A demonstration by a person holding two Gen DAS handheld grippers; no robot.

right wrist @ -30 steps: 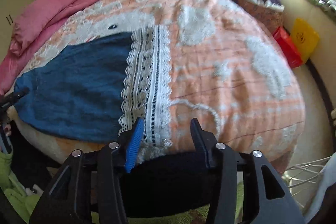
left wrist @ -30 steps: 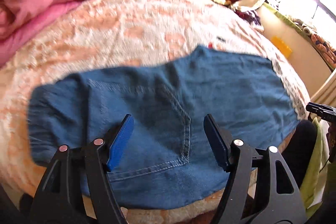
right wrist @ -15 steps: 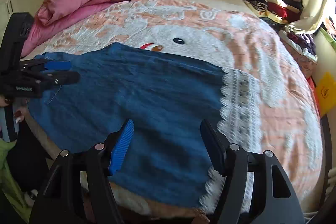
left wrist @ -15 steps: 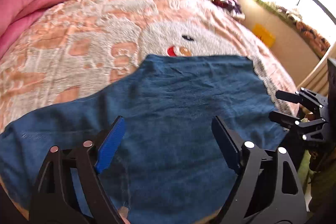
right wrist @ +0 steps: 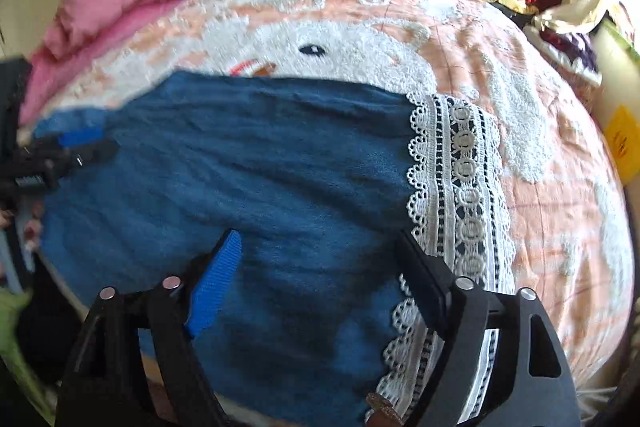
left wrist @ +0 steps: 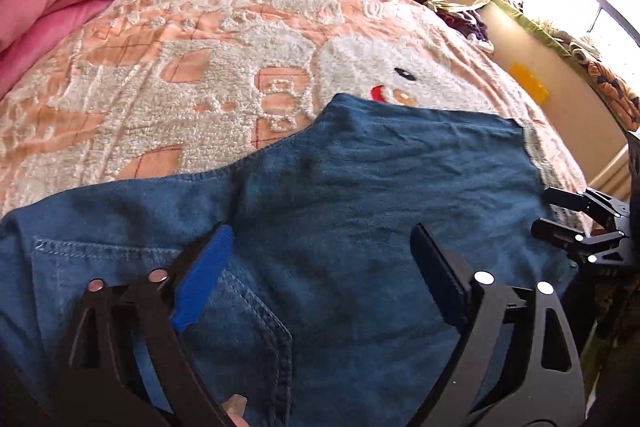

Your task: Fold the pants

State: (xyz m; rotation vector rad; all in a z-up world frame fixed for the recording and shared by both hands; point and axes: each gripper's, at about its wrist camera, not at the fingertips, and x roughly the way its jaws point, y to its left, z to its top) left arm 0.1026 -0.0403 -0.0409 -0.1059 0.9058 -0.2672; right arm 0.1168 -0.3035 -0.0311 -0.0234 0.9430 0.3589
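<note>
Across the bed [left wrist: 168, 75] the pants [left wrist: 360, 211] lie sideways, both claws wide, empty.

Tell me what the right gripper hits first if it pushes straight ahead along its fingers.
Probably the blue denim pants spread on the peach blanket. The right gripper, jaws just opened and empty, points down at the cloth beside the white lace hem; the depth is unclear.

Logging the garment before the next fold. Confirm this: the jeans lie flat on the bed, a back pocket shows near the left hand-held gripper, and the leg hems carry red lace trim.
Wrong in one respect: the lace trim is white, not red, as the right wrist view shows. The jeans do lie flat on the bed, and a back pocket shows near the left hand-held gripper.
</note>
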